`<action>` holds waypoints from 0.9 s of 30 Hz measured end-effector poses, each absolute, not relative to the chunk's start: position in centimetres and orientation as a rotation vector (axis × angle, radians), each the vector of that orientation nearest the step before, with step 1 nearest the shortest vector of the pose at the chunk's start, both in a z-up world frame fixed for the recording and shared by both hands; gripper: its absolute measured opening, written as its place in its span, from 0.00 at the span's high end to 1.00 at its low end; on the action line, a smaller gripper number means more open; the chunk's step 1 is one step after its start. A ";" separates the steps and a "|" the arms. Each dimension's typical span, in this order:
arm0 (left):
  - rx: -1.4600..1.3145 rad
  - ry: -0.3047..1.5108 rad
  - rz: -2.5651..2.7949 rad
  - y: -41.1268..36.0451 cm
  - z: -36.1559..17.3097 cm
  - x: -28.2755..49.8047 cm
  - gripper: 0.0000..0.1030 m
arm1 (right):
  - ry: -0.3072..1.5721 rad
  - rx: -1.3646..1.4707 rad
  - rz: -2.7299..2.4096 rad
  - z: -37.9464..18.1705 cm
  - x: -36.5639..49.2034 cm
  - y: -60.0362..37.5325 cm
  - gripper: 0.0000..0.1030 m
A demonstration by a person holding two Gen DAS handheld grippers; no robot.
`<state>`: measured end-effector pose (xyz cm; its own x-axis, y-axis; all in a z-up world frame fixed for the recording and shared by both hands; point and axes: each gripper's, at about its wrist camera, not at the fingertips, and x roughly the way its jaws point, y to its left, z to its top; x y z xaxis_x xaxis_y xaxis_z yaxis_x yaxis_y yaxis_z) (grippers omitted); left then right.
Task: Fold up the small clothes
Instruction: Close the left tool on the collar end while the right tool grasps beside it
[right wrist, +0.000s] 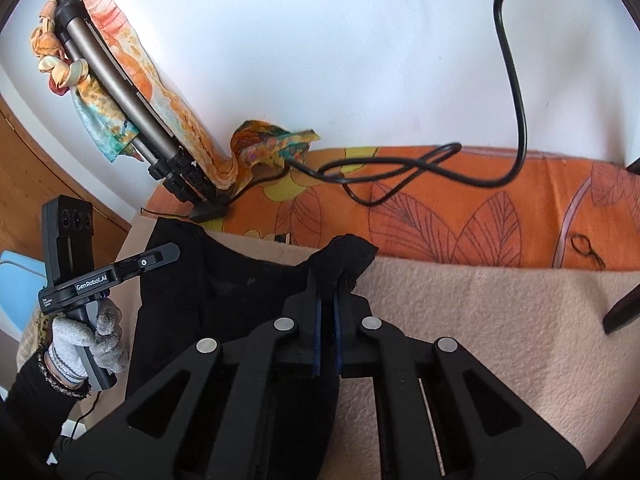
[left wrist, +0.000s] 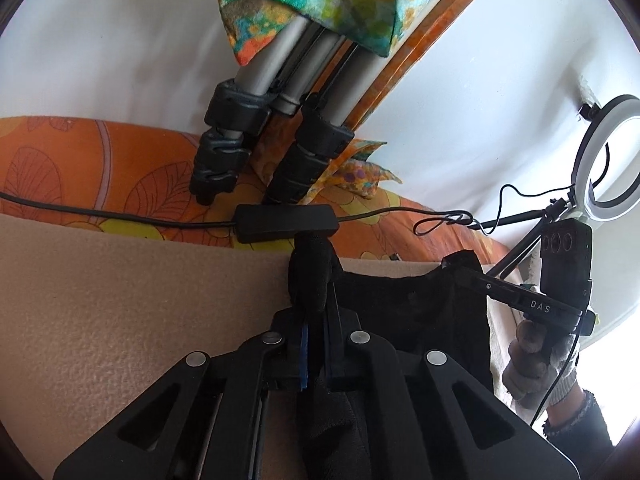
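Observation:
A black garment (left wrist: 412, 312) lies on a beige blanket (left wrist: 120, 300), stretched between my two grippers. My left gripper (left wrist: 318, 312) is shut on one top corner of it, and the cloth bunches up over the fingertips. In the right wrist view my right gripper (right wrist: 328, 292) is shut on the other top corner of the black garment (right wrist: 224, 280). Each gripper shows in the other's view: the right gripper (left wrist: 456, 268) in a gloved hand (left wrist: 528, 364), the left gripper (right wrist: 172, 250) at the garment's far corner.
Beyond the blanket lies an orange leaf-print sheet (right wrist: 460, 208) against a white wall. A tripod (left wrist: 256, 120) draped with a colourful scarf (left wrist: 320, 0) leans there. A black cable box (left wrist: 284, 222), loose cables (right wrist: 516, 100) and a ring light (left wrist: 604, 160) stand close behind.

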<state>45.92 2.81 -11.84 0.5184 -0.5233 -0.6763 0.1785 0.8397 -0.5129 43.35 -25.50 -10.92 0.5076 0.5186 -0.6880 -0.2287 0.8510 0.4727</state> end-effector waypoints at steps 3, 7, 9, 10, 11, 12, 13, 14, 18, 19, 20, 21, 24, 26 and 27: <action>-0.379 0.939 -0.425 2.9 -11.8 46.0 0.97 | 0.941 0.341 0.462 -11.2 43.6 -25.7 0.95; -0.377 0.950 -0.423 2.8 -12.0 46.3 0.97 | 0.970 0.337 0.464 -11.9 43.7 -25.8 0.94; -0.373 0.955 -0.410 2.8 -12.1 46.4 0.97 | 0.994 0.365 0.459 -12.4 43.9 -26.2 0.87; -0.371 0.965 -0.393 2.8 -12.2 46.5 0.94 | 0.997 0.383 0.459 -12.6 43.9 -26.5 0.79; -0.376 0.983 -0.379 2.9 -12.4 46.7 0.90 | 0.993 0.391 0.463 -12.7 43.9 -26.6 0.75; -0.398 0.987 -0.382 3.1 -12.5 46.9 0.87 | 0.988 0.397 0.469 -12.8 43.8 -26.7 0.74; -0.417 0.989 -0.385 3.3 -12.6 47.0 0.84 | 0.985 0.398 0.469 -12.7 43.7 -26.8 0.74; -0.424 0.990 -0.385 3.4 -12.6 47.1 0.84 | 0.984 0.398 0.469 -12.8 43.7 -26.8 0.74; -0.400 0.980 -0.380 3.2 -12.5 47.4 0.91 | 0.971 0.363 0.475 -12.6 43.5 -26.4 0.78; -0.393 0.978 -0.378 3.0 -12.5 47.4 0.96 | 0.970 0.355 0.479 -12.5 43.4 -26.2 0.90; -0.394 0.974 -0.388 2.9 -12.3 47.3 0.96 | 0.972 0.348 0.483 -12.4 43.4 -26.0 0.92; -0.391 0.964 -0.393 2.8 -12.0 47.1 0.96 | 0.968 0.340 0.483 -12.2 43.3 -25.9 0.92; -0.367 0.928 -0.423 1.9 -11.1 46.5 0.96 | 0.940 0.303 0.506 -10.9 42.6 -25.8 0.93; -0.343 0.911 -0.433 1.6 -10.3 45.9 0.96 | 0.925 0.293 0.515 -9.9 42.1 -25.9 0.94; -0.337 0.906 -0.443 1.5 -9.9 45.5 0.96 | 0.919 0.290 0.516 -9.4 41.8 -25.9 0.94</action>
